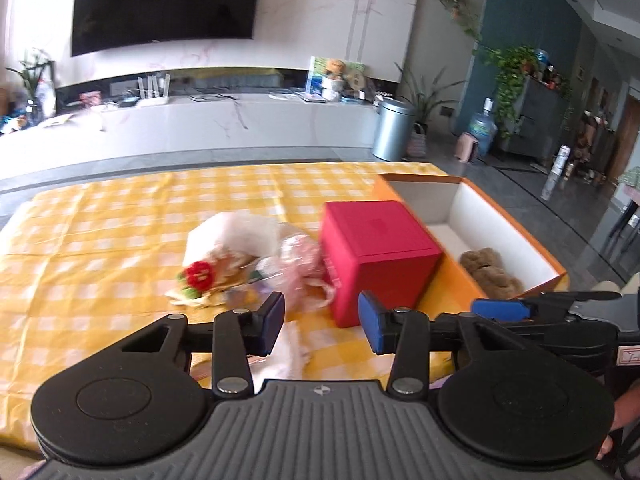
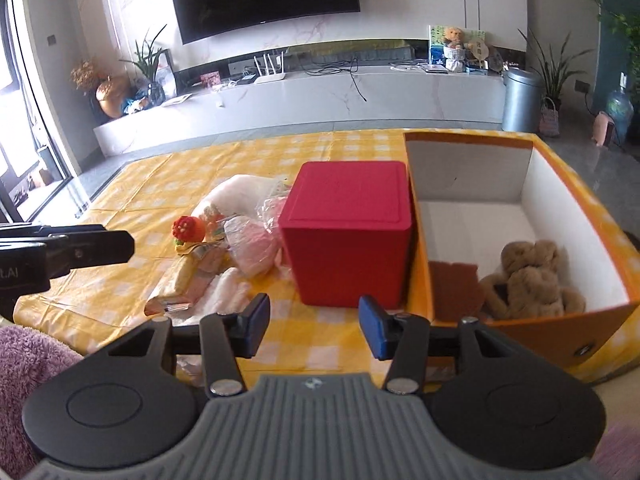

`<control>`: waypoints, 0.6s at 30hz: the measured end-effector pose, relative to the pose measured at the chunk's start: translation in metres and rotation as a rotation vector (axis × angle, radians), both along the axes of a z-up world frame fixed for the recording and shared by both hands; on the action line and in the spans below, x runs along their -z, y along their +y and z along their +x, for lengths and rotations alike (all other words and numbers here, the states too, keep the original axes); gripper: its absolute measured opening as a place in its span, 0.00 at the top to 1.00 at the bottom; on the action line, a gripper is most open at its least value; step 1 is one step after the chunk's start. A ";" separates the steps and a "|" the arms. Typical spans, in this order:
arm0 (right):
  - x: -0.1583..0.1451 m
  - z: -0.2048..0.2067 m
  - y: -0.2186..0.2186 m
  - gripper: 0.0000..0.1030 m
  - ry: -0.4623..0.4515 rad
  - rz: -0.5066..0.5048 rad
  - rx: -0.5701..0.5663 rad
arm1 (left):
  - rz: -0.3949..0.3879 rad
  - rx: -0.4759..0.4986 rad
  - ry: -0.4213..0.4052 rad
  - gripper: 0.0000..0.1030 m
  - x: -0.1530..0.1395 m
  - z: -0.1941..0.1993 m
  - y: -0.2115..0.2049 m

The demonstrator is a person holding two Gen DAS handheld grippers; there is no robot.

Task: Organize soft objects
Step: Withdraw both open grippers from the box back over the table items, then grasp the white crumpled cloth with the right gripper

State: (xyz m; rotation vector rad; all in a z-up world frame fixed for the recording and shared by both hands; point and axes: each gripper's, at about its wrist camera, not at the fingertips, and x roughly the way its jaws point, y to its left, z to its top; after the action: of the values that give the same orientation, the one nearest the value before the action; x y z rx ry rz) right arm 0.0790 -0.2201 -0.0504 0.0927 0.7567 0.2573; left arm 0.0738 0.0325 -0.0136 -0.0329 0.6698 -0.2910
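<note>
Soft objects (image 2: pixel 224 240): heaped on worktop (image 2: pixel 140 184), left of red box (image 2: pixel 348 232); brown plush (image 2: pixel 532 280) already in orange bin (image 2: pixel 576 216). Left hand-held gripper (image 1: pixel 322 320), right hand-held gripper (image 2: pixel 314 326): both released, empty. Risk: slippery wrapped items escaping grip; red box obstructing transfer.

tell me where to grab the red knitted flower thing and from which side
Judging from both views, grip the red crocheted flower across its rounded head, coming from above and the near left. The red box and the crinkly pink bag crowd its right side. The left gripper is open and closest.
</note>
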 end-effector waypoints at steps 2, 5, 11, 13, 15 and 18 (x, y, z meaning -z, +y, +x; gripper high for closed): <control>0.006 -0.005 0.009 0.52 0.001 0.013 0.006 | 0.015 -0.017 0.000 0.52 0.004 -0.005 0.012; 0.014 -0.009 0.023 0.51 -0.005 -0.010 -0.003 | 0.035 -0.055 0.008 0.52 0.011 -0.010 0.028; 0.022 -0.006 0.047 0.46 -0.013 -0.036 -0.032 | 0.024 -0.088 0.074 0.52 0.026 -0.010 0.060; 0.024 -0.004 0.055 0.46 -0.010 -0.039 -0.049 | 0.022 -0.085 0.091 0.52 0.032 -0.009 0.066; 0.029 0.001 0.063 0.46 0.002 -0.048 -0.064 | 0.011 -0.081 0.112 0.52 0.039 -0.007 0.072; 0.036 0.010 0.075 0.45 0.033 -0.052 -0.086 | 0.001 -0.068 0.143 0.52 0.045 -0.002 0.078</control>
State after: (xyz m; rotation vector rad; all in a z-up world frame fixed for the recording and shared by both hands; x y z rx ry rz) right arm 0.0889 -0.1449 -0.0863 0.0146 0.8004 0.3184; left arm 0.0718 0.1103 -0.0582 -0.0758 0.8093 -0.2236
